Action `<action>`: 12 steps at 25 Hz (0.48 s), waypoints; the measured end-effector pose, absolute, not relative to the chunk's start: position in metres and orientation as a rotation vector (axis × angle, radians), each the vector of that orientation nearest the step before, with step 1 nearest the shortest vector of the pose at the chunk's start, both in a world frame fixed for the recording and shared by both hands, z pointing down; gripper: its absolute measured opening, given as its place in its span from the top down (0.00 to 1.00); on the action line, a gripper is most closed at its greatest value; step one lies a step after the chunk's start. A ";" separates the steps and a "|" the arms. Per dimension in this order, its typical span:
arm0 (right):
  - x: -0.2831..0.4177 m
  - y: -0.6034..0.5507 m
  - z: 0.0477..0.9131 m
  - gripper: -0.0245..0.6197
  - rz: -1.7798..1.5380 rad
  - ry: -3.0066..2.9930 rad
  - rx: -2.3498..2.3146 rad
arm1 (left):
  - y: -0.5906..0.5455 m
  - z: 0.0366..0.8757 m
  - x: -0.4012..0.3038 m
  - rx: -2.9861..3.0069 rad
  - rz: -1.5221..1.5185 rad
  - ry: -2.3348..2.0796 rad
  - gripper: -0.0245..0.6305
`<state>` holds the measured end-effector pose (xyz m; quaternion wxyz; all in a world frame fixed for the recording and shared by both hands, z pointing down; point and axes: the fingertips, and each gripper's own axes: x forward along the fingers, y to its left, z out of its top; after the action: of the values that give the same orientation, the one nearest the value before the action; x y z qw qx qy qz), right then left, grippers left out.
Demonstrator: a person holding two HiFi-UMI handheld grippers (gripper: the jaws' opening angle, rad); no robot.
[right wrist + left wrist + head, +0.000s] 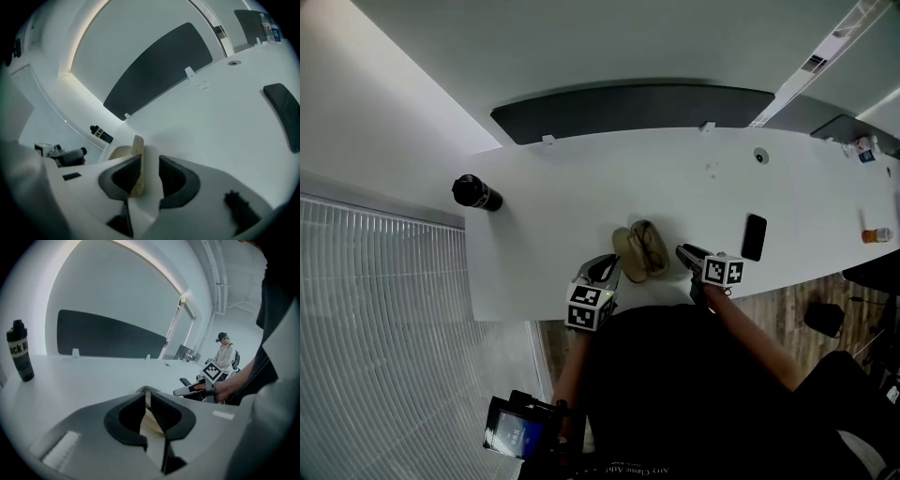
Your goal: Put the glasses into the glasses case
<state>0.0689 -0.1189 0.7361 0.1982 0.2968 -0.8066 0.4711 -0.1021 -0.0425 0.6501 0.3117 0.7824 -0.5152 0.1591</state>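
Glasses case (628, 255), head view: a tan, matt, soft-looking clamshell lies open on the smooth white table (581, 178), just inside the near edge. Its two rounded oval halves sit side by side, and each long axis runs from the near edge toward the far edge with a slight lean to the left. Dark thin-rimmed glasses (651, 246) appear to lie in the right half, lengthwise along it. My left gripper (606, 266) overlaps the left half. My right gripper (686, 253) sits just beside the right half. Both slope down at the table, with my forearms reaching in from the near edge. A flat black phone (754, 236) lies to the right, and a black cylindrical bottle (476, 193) stands well apart to the left. Left gripper view: my ribbed black jaws stand nearly together, and tan case material shows in the narrow slot. Whether the pads pinch it I cannot tell. Right gripper view: my jaws stand apart, unclenched. The glasses case (137, 159) stands edge-on between them, against the left pad, with bare table showing between it and the right pad.
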 end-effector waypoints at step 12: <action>0.031 -0.122 0.706 0.77 1.005 -2.412 0.692 | -0.019 0.726 -0.140 1.721 0.444 -1.413 0.89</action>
<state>0.0312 -0.1215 0.7057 0.2172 0.2499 -0.8710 0.3630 -0.1402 -0.0193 0.7260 0.4220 0.6871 -0.5642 0.1772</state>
